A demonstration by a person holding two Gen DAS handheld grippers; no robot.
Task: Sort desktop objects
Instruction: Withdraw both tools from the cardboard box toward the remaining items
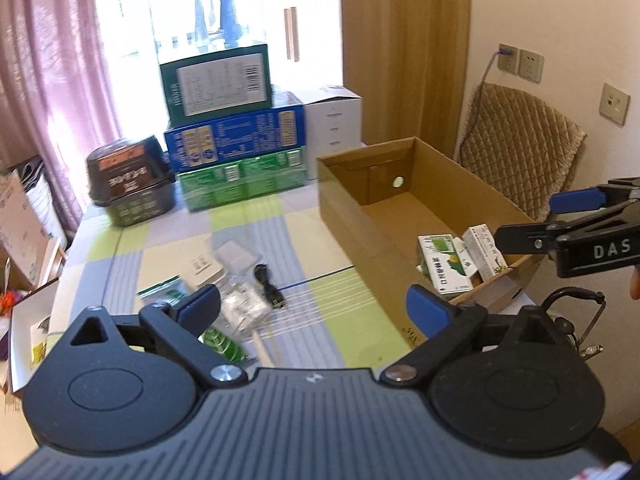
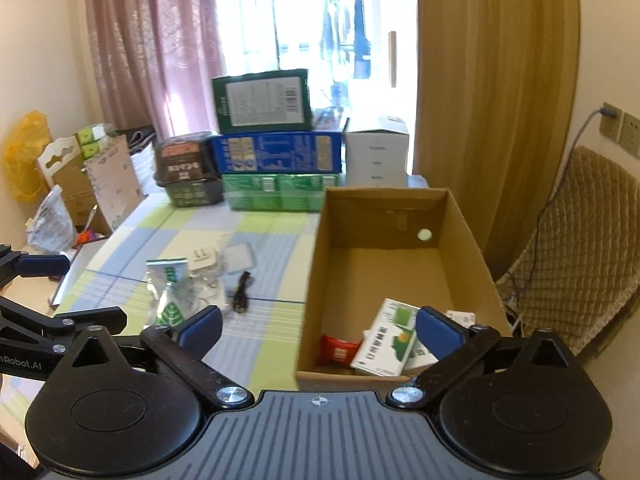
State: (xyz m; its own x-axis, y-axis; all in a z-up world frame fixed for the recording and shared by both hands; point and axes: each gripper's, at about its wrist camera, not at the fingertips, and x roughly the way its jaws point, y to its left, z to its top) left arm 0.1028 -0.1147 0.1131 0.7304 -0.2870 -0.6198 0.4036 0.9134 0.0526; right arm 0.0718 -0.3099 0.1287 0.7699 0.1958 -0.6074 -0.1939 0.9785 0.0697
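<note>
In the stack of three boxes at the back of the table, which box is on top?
The dark green box with a white label and barcode is on top. The blue box lies under it, and the light green box is at the bottom, on the table.

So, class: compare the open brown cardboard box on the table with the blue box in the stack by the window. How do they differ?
The cardboard box is plain brown, while the blue box is covered in print. The cardboard box is open-topped with packets inside; the blue box looks closed. The cardboard box stands alone on the tablecloth; the blue box sits between a green box below and a dark green one above. Both are rectangular cartons.
</note>
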